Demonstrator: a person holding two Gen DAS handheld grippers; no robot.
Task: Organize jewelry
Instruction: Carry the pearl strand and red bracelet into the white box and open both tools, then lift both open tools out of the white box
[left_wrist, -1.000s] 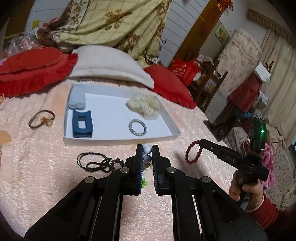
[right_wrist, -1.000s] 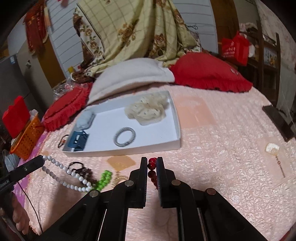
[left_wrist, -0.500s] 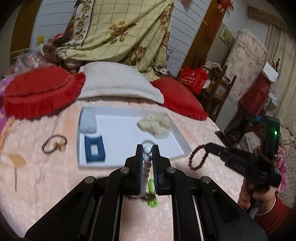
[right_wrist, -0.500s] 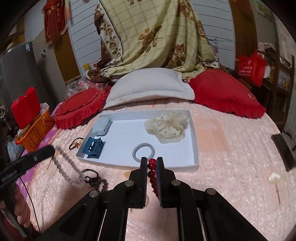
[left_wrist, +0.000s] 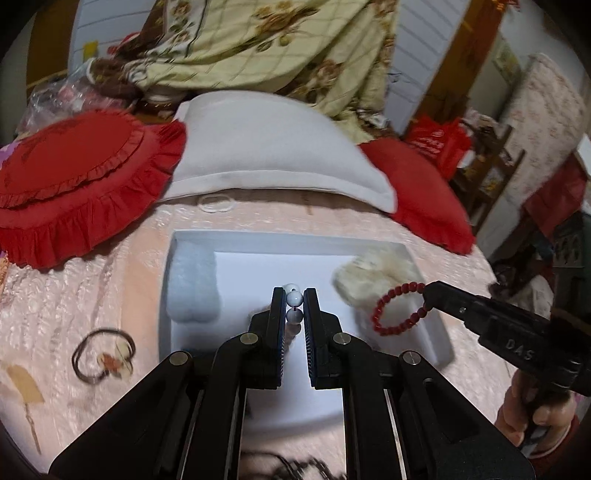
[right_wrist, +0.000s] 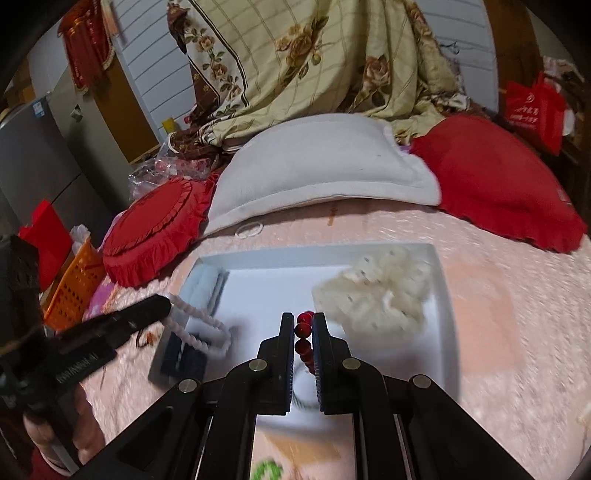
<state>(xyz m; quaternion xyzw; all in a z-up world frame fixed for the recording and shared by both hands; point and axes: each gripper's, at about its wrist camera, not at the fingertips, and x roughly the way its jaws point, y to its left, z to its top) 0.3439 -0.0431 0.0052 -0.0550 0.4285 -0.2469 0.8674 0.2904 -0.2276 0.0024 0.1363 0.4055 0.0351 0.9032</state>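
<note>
A white tray (left_wrist: 258, 240) lies on the pink bedspread; it also shows in the right wrist view (right_wrist: 439, 280). My left gripper (left_wrist: 294, 297) is shut on a white bead necklace (left_wrist: 294, 296) and holds it above the tray's middle; the strand hangs from it in the right wrist view (right_wrist: 199, 325). My right gripper (right_wrist: 303, 319) is shut on a red bead bracelet (right_wrist: 303, 328), which dangles over the tray's right side in the left wrist view (left_wrist: 397, 308). In the tray are a cream scrunchie (right_wrist: 376, 291), a pale blue pad (left_wrist: 192, 291) and a dark blue claw clip (right_wrist: 181, 360).
A brown hair tie (left_wrist: 103, 354) lies left of the tray and a dark cord necklace (left_wrist: 288, 469) in front of it. Green beads (right_wrist: 269, 470) lie near the front. A clear band (left_wrist: 218, 203), red cushions (left_wrist: 74, 177) and a white pillow (left_wrist: 266, 147) lie behind the tray.
Both grippers have lifted their bead strings off the bedspread and moved forward over the tray. The necklace now hangs free of the bed.
</note>
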